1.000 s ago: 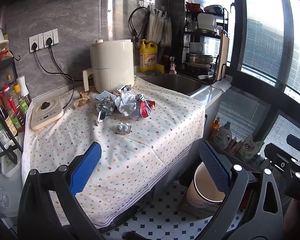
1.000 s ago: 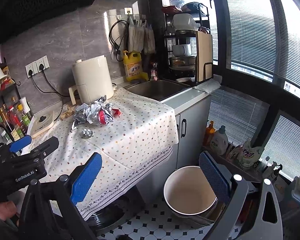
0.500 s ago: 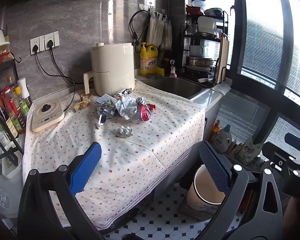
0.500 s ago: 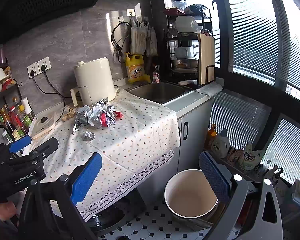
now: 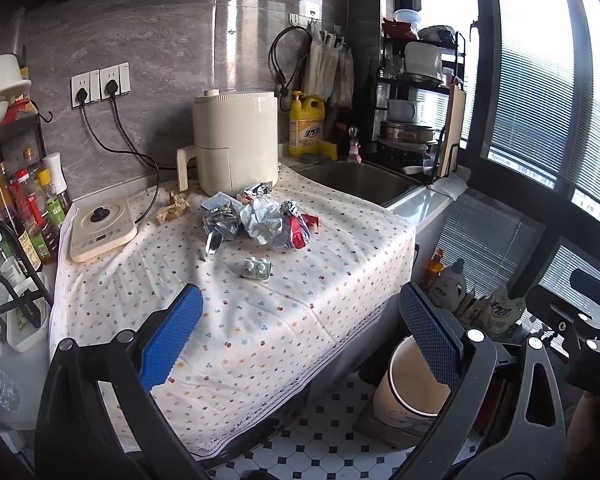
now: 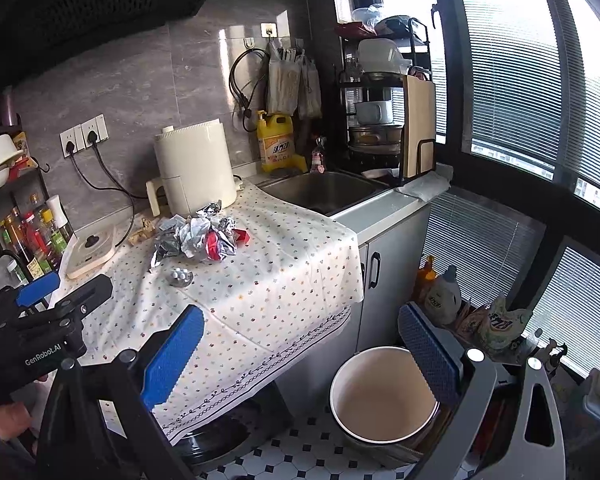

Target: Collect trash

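Your left tool (image 5: 300, 336) is spread wide with nothing between its blue pads, held off the near edge of the cloth-covered surface (image 5: 260, 320). Your right tool (image 6: 300, 352) gapes just as wide and holds nothing, set lower and to the right, above the cream bin (image 6: 380, 396) on the tiled floor. The heap of crumpled foil and wrappers (image 5: 256, 220) lies well ahead of both tools, toward the back of the surface just before the cream air fryer (image 5: 236, 140). A small blister pack (image 5: 256, 269) sits apart, nearer you.
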